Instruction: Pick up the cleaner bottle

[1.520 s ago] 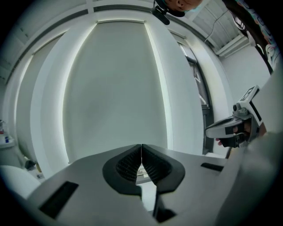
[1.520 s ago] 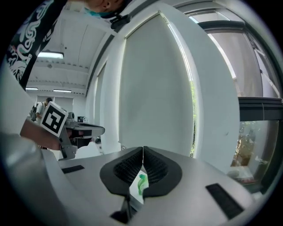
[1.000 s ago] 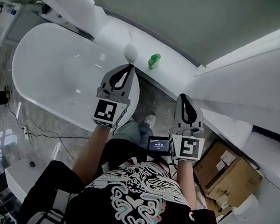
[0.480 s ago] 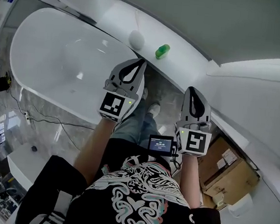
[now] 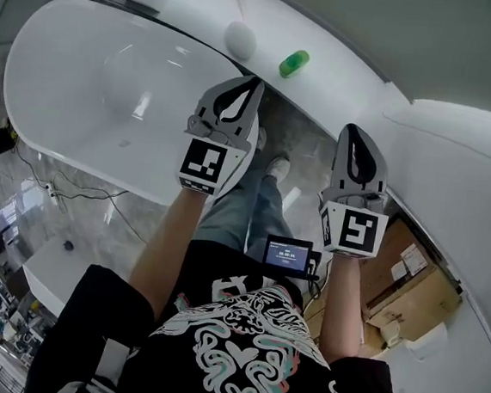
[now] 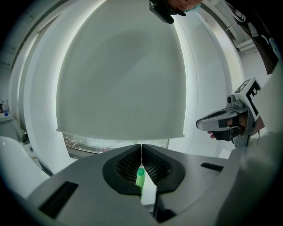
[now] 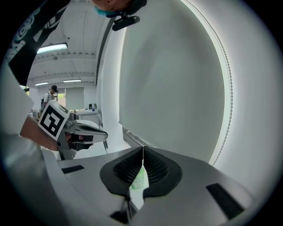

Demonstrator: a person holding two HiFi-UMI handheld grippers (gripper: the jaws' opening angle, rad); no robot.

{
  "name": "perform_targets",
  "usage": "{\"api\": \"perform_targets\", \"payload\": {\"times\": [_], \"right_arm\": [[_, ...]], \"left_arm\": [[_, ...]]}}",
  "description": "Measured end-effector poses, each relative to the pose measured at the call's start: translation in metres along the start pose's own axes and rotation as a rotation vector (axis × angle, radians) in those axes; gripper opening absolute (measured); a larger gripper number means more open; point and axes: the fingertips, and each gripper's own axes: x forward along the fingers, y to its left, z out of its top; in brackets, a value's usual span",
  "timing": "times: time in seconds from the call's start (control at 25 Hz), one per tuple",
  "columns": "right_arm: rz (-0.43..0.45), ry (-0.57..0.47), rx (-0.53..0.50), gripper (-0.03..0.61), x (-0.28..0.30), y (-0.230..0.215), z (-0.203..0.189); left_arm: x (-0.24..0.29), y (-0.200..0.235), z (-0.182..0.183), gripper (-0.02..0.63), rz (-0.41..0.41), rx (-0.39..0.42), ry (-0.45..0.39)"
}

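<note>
**Two shut claws, and the bottle was far off**

The cleaner bottle (image 5: 294,63) was small and green. It sat on the white ledge (image 5: 348,76) behind the bathtub (image 5: 83,89). A round white ball (image 5: 240,40) sat near it on the same ledge.

The left claw (image 5: 254,85) was shut tight, with its two tips pressed together and nothing held in them. The right claw (image 5: 354,129) was shut the same way and held nothing. Both claws pointed toward the ledge, but both were well apart from the bottle. In each gripper view the bottle only peeked through the hole under the shut tips.

A few things could have gone wrong from here. If a claw reached the bottle without opening first, its shut tips would only poke it. The bottle could then tip over, slide along the ledge, or drop off the edge to the floor. The white ball was close, so a wide swing by the left claw could bump it and send it rolling into the tub. A squeeze too near the top of the bottle could let it slip out.
</note>
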Motion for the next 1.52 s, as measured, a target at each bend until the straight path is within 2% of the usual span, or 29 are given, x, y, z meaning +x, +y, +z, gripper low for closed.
{"api": "perform_targets", "payload": {"times": [0.2, 1.12, 1.52], "right_arm": [[0.001, 0.033, 0.011, 0.026, 0.014, 0.0, -0.028], [0.022, 0.124, 0.01, 0.026, 0.086, 0.013, -0.125], [0.024, 0.133, 0.015, 0.026, 0.105, 0.02, -0.154]], "left_arm": [[0.018, -0.005, -0.027, 0.017, -0.028, -0.001, 0.023], [0.077, 0.022, -0.14, 0.017, -0.056, -0.012, 0.099], [0.091, 0.029, -0.167, 0.017, -0.062, -0.016, 0.097]]}}
